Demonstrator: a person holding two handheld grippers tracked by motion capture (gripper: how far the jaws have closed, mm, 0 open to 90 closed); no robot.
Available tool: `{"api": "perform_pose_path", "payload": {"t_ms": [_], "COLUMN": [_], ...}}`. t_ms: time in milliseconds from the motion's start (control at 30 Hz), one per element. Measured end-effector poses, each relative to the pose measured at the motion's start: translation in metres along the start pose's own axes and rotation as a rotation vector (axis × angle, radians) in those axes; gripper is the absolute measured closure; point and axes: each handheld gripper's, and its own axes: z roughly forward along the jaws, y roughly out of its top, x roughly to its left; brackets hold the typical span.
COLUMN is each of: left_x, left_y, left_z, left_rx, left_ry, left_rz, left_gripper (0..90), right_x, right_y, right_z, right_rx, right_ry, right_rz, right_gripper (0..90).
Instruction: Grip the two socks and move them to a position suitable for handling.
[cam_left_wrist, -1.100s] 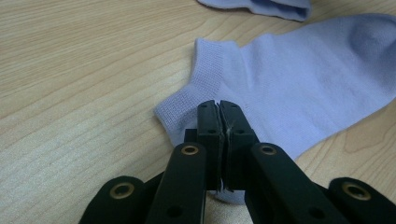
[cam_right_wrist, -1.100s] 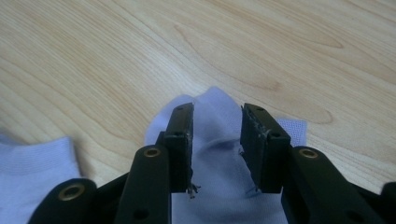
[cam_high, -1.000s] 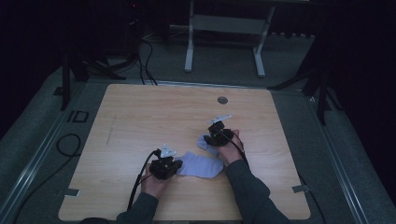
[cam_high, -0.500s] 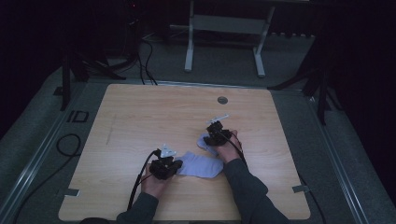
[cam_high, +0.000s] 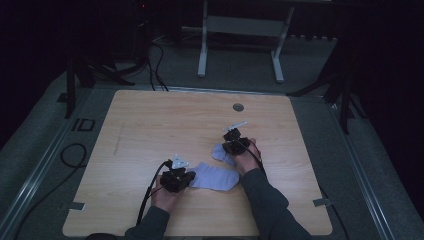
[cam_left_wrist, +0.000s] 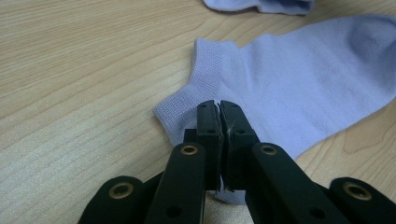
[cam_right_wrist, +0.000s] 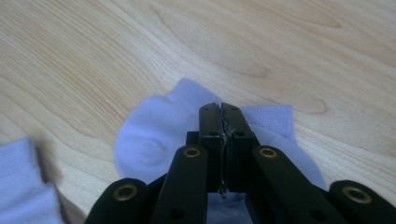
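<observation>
1. While I watch from the high view, the wooden table (cam_high: 150, 130) sits in a dark room, grey floor (cam_high: 45, 150) around it, cables (cam_high: 150, 55) and a metal frame (cam_high: 240, 30) beyond its far edge.
2. On my left, the left gripper (cam_high: 176, 179) rests at the cuff end of the flat sock (cam_high: 216, 176); its jaws are pressed together, pinching the cuff (cam_left_wrist: 187, 105).
3. To the right, the second sock (cam_high: 221, 153) lies bunched just beside the first.
4. My right gripper (cam_high: 234, 146) sits on it. Its jaws have just been closing and now clamp the fabric (cam_right_wrist: 154, 135); both hands rest where they did a second ago.
</observation>
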Motion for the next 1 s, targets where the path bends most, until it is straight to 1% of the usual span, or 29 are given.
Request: {"api": "perform_pose_path", "payload": {"t_ms": [33,167,233,333,400,600,667,767,800,833,867,900,1000], "left_x": [0.000,0.000,0.000,0.000,0.000,0.000,0.000,0.000,0.000,0.000,0.000,0.000,0.000], "left_y": [0.000,0.000,0.000,0.000,0.000,0.000,0.000,0.000,0.000,0.000,0.000,0.000,0.000], "left_z": [0.000,0.000,0.000,0.000,0.000,0.000,0.000,0.000,0.000,0.000,0.000,0.000,0.000], "left_rx": [-0.002,-0.001,-0.002,-0.001,-0.002,-0.003,-0.001,-0.002,-0.001,0.000,0.000,0.000,0.000], "left_ry": [0.000,0.001,0.001,0.000,0.000,0.001,0.000,-0.001,0.000,0.000,0.000,0.000,0.001], "left_rz": [-0.001,0.001,0.000,0.000,-0.002,-0.001,0.000,-0.001,0.000,0.000,0.001,0.001,0.002], "left_gripper": [87.2,87.2,87.2,87.2,87.2,87.2,87.2,87.2,87.2,87.2,87.2,87.2,87.2], "right_x": [-0.001,-0.001,-0.002,-0.004,-0.005,-0.008,-0.015,-0.022,-0.022,-0.024,-0.029,-0.029,-0.037], "right_y": [0.001,0.002,0.003,0.003,0.003,0.003,0.000,-0.004,-0.004,-0.005,-0.009,-0.009,-0.015], "right_z": [-0.005,-0.009,-0.015,-0.018,-0.024,-0.034,-0.039,-0.043,-0.043,-0.045,-0.048,-0.048,-0.053], "right_rx": [-0.010,-0.020,-0.029,-0.039,-0.051,-0.065,-0.069,-0.075,-0.075,-0.076,-0.076,-0.076,-0.077], "right_ry": [0.006,0.009,0.006,0.007,0.009,0.012,0.015,0.013,0.013,0.014,0.014,0.014,0.011], "right_rz": [-0.003,-0.011,-0.015,-0.016,-0.019,-0.020,-0.007,0.010,0.010,0.015,0.021,0.021,0.037], "right_gripper": [88.6,88.7,88.7,88.7,88.8,88.8,88.7,88.7,88.7,88.7,88.8,88.8,88.8]}}
